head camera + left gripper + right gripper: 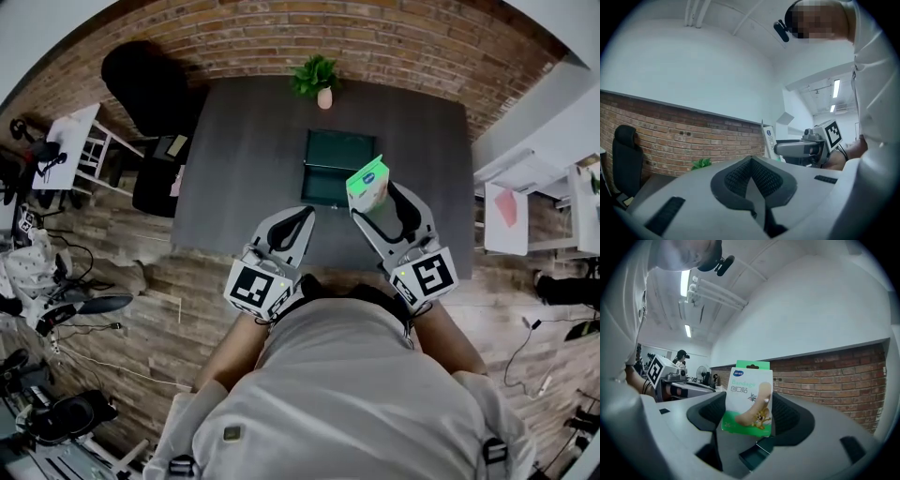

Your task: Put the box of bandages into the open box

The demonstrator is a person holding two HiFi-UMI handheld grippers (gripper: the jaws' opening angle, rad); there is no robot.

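Nearest you, L tongs sit clenched w/ nothing between them. The ribbed dark pads meet in a V in the left gripper view. They hang over the near edge of the worktop, prob. parked there to stay out of the R side's path.

R tongs are grasping the box of bandages. The pads press on its two narrow edges and its printed face looks back at the camera. It's held upright and clear of the worktop, which should let it go down flat-side-first w/o catching a wall. The carton is thin card, white over green, w/ a cartoon plaster print and a green hang tab on top. It's light and prob. easy to crush, so I'd keep the squeeze gentle.

Just beyond and below it is the open box. It's dark green, rectangular and hard-looking, w/ low walls, and looks empty. It also shows under the carton in the right gripper view.

Further back are a small potted plant at the far edge, then the brick wall.
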